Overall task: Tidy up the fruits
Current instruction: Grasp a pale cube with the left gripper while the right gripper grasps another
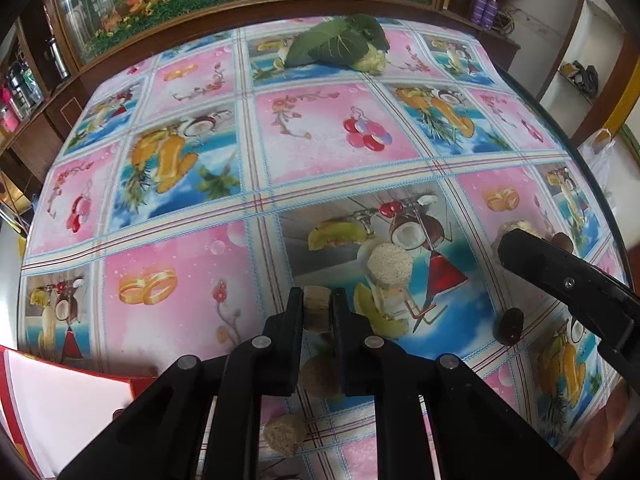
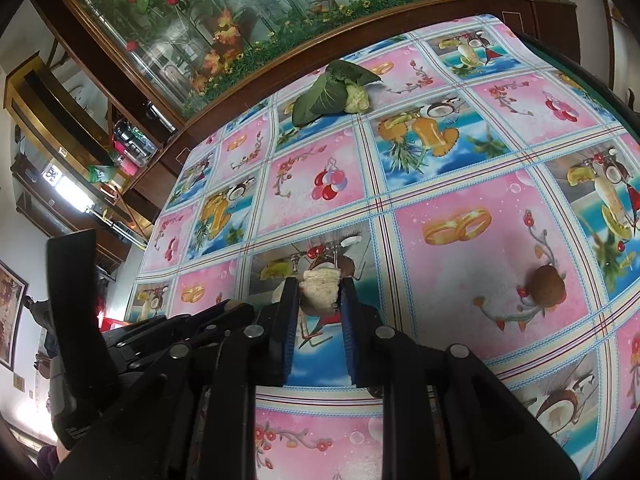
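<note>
Table (image 1: 328,184) — fruit pieces (image 1: 390,266), cauliflower (image 1: 340,46).

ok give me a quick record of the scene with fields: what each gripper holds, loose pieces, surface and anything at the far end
left gripper: jaws shut on a tan cut fruit piece
right gripper: jaws shut on a pale cut chunk
loose pieces: round brown fruit; pale round slice; dark piece
surface: printed tablecloth
far end: leafy cauliflower
near left: red-edged box

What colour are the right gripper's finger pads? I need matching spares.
Blue pads, clearest in the right wrist view.
</note>
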`<state>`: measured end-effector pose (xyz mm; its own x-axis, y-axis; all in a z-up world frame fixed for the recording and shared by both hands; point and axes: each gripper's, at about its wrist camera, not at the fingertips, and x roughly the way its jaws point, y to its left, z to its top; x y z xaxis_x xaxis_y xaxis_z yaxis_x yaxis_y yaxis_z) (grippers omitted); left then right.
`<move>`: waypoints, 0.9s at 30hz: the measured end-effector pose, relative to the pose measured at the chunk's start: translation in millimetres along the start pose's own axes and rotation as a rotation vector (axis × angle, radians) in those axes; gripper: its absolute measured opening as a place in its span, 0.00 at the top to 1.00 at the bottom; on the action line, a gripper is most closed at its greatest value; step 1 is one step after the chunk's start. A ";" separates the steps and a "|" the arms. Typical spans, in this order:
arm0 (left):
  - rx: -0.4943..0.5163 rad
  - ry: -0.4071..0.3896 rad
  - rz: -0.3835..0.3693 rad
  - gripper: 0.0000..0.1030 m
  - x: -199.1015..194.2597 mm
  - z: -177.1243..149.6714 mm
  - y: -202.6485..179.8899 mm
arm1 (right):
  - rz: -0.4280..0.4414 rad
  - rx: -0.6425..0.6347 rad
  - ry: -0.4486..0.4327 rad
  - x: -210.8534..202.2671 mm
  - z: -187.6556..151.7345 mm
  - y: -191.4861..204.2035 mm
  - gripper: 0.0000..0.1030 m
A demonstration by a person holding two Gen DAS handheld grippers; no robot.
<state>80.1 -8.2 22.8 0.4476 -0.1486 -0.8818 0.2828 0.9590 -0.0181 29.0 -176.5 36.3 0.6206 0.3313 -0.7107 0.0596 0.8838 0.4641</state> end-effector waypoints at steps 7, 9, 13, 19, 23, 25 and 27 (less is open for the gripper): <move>-0.005 -0.114 0.005 0.88 -47.3 -13.9 1.8 | 0.044 -0.026 -0.064 -13.4 -0.8 7.3 0.78; -0.014 -0.156 0.000 0.88 -65.3 -24.4 4.3 | 0.065 -0.045 -0.101 -20.7 -2.2 12.8 0.78; -0.031 -0.222 0.008 0.88 -93.8 -49.5 11.0 | 0.125 -0.102 -0.168 -33.8 -8.8 28.8 0.78; -0.104 -0.292 0.036 0.88 -123.9 -95.0 33.8 | 0.199 -0.242 -0.206 -40.4 -30.6 70.7 0.78; -0.157 -0.316 0.075 0.88 -135.4 -118.4 56.0 | 0.256 -0.289 -0.138 -27.5 -51.9 104.2 0.78; -0.189 -0.316 0.088 0.88 -137.1 -127.8 69.2 | 0.257 -0.340 -0.116 -21.1 -64.5 122.7 0.78; -0.210 -0.314 0.107 0.88 -136.9 -135.4 80.8 | 0.262 -0.382 -0.100 -13.2 -76.9 141.8 0.78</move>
<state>-73.1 122.3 78.2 0.7119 -0.0805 -0.6977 0.0551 0.9968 -0.0587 -30.8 -30.1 70.8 0.6498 0.5425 -0.5325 -0.3892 0.8392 0.3799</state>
